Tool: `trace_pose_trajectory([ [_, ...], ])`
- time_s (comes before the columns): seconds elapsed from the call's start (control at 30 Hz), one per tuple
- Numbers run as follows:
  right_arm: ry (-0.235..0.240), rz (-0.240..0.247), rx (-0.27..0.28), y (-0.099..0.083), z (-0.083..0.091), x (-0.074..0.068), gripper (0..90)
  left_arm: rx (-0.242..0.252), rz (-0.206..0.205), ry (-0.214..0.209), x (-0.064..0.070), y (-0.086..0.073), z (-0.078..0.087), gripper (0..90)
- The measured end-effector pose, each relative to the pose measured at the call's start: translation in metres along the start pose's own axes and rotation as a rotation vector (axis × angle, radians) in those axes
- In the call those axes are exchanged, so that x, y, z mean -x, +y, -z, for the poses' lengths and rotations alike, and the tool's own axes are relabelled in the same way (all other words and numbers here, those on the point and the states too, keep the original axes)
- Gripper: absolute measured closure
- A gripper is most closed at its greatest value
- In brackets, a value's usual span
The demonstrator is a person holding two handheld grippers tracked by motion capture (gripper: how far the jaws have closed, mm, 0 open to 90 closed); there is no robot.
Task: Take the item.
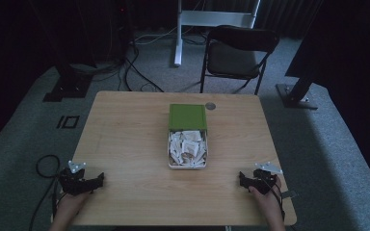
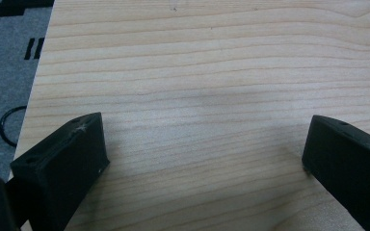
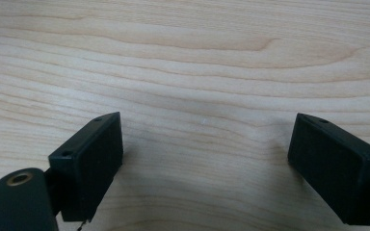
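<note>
An open box [image 1: 187, 166] with a white rim stands at the middle of the wooden table [image 1: 125, 139], full of several small white packets [image 1: 188, 147]. Its green lid [image 1: 188, 117] lies just behind it. My left gripper [image 1: 99, 180] rests near the table's front left edge, held by a hand. In its own view the left gripper [image 2: 204, 144] is open over bare wood. My right gripper [image 1: 241, 179] sits near the front right edge, and the right gripper [image 3: 204, 139] likewise stands open with nothing between its jaws.
A small round grey disc [image 1: 210, 106] lies on the table behind the lid. A black folding chair [image 1: 238, 55] stands beyond the far edge. Cables [image 1: 130, 72] and stand bases [image 1: 296, 96] lie on the grey carpet around the table.
</note>
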State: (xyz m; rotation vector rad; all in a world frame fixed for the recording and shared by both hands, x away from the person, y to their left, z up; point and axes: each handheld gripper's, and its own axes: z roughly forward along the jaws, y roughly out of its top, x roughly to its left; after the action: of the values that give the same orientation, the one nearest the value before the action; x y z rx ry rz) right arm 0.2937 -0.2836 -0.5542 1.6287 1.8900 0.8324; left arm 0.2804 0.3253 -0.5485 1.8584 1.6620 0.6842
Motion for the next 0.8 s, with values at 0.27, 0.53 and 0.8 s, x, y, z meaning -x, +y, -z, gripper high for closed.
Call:
trace_pose_trajectory([
  [0.27,0.011,0.012,-0.001,-0.0003,0.0003,0.0006,11.9,0.000,0.000,0.000,0.0000,0.0000,0.0000,2.6],
  [0.53,0.023,0.023,-0.002,-0.0007,0.0008,0.0019,11.9,0.001,0.000,-0.001,0.0000,0.0000,0.0000,2.6],
  [0.8,0.025,0.025,-0.003,-0.0006,0.0009,0.0022,11.8,0.001,0.000,-0.001,0.0000,0.0000,0.0000,2.6],
])
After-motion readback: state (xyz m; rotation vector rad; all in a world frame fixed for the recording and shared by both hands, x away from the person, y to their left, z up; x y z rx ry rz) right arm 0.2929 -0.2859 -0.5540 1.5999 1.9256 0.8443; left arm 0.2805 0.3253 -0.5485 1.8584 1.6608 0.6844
